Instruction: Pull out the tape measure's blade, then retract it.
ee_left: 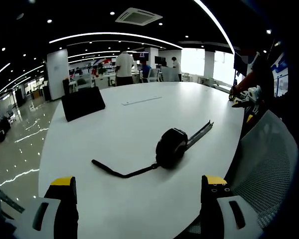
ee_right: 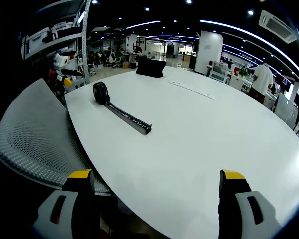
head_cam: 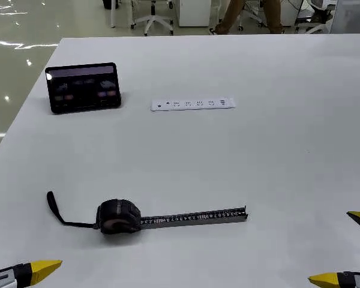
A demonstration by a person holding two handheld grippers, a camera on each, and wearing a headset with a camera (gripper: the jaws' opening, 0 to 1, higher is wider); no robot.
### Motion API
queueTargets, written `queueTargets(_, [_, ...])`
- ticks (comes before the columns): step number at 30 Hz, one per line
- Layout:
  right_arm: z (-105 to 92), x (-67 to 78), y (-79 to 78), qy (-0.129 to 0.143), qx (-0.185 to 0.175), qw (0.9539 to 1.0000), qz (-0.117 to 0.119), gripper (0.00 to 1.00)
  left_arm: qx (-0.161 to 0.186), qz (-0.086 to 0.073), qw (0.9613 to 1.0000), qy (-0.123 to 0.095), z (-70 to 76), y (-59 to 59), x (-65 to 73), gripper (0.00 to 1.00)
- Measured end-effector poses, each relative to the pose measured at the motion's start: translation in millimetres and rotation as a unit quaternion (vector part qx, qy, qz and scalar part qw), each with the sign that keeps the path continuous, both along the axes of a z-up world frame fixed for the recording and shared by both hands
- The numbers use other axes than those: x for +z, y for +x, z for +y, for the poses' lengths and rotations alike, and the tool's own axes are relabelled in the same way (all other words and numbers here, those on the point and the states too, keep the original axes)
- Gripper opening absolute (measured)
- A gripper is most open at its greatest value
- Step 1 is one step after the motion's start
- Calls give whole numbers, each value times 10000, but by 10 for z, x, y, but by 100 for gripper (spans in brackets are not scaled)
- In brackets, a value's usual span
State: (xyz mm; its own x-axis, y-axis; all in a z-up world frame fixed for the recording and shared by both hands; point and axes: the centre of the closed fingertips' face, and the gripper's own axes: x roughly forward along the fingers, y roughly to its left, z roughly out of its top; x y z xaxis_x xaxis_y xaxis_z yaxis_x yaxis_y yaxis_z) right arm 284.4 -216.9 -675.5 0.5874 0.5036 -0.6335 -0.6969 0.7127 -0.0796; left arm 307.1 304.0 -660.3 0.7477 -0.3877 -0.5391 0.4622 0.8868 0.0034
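Lying flat, tape measure [head_cam: 117, 216], blade [head_cam: 195, 217] extended

No text can be read.
The black tape measure's extended steel blade [head_cam: 195, 217] carries scale marks too small to read; the dark tablet screen [head_cam: 83, 87] beyond it is blurred.

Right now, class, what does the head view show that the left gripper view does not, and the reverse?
Head view adds: the printed marks on the blade and the sockets of the power strip. Left gripper view adds: a mesh chair back, a ceiling vent and standing people. Both share: the tape measure with its blade out, its strap, the tablet and the white table.
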Motion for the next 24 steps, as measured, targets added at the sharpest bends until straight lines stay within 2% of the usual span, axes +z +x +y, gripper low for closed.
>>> queueTargets(2, [8,23,10,-49,31,10000,-18,100,-28,19,10000,-54,-66,16,13,100])
queueTargets(3, [21,45,19,-61,57,10000,-21,100,-81,-10,9999,-118,-144,29,44,100])
queueTargets(6, [48,82,50,-79,87,9999,-54,100,-213,-14,9997,-120,-283,52,68,100])
queueTargets(7, [66,95,67,-96,109,9999,-81,100,-178,20,9995,-261,-356,81,91,100])
queueTargets(8, [89,98,88,-93,150,9998,-102,100,-86,34,9985,-541,-465,129,145,100])
queueTargets(9, [104,98,103,-91,167,9998,-107,100,-109,13,9983,-579,-524,150,179,100])
queueTargets(11, [137,95,142,-106,194,9997,-100,100,-178,-138,9988,-434,-657,222,231,100])
queueTargets(14, [202,131,191,-99,287,9994,-142,100,-58,-187,9997,-149,-746,327,226,100])
queueTargets(17, [257,151,240,-156,409,9989,-175,100,0,-20,9993,-362,-895,370,232,100])
queueTargets(20, [320,133,265,-330,598,9975,-169,100,-77,12,9993,-370,-1092,405,267,100])
queueTargets(24, [430,171,277,-368,787,9960,-207,100,43,-10,9992,-389,-1235,472,338,100])
